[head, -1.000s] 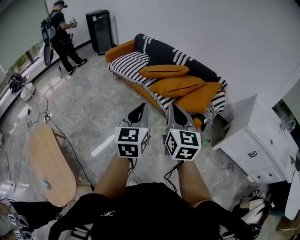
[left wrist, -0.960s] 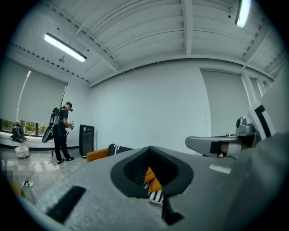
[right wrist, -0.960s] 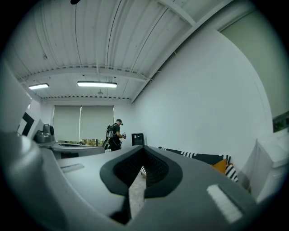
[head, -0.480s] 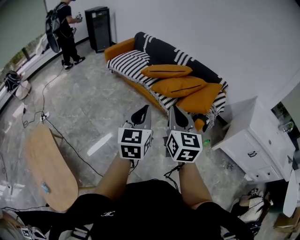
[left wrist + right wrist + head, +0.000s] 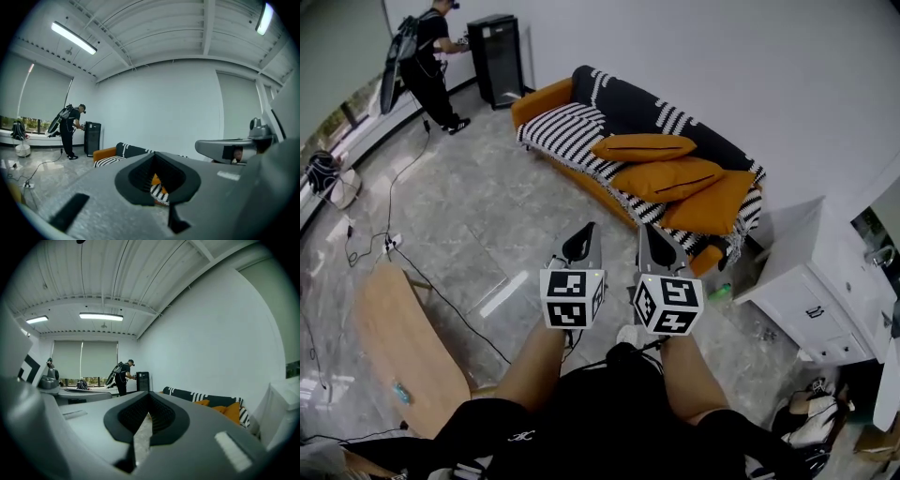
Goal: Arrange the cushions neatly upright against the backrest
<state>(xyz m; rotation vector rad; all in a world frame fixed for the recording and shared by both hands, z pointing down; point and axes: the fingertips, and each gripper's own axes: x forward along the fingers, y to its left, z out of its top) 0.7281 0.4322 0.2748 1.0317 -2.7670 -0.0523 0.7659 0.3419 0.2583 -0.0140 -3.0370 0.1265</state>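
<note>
Head view gives me the orange sofa [image 5: 539,101] across the floor, set against the white wall, its black backrest [image 5: 628,94] with white stripes running from upper left to lower right and a striped throw [image 5: 562,127] spread over the seat. Nothing of the job looks done yet: all three orange cushions lie slumped on the seat toward the sofa's right end, none stood up against the back. The first cushion [image 5: 642,147] lies flat, its long axis running along the sofa; the second cushion [image 5: 666,176] overlaps just below it and points the same way; the third cushion [image 5: 712,202] sags at the far right end, tilted down toward the front edge. So I judge all three have to be lifted, turned on edge and spaced along the back. My left gripper [image 5: 584,239] and right gripper [image 5: 652,242] are held side by side, well short of the sofa and aimed toward it, each with jaws pressed together on nothing.
</note>
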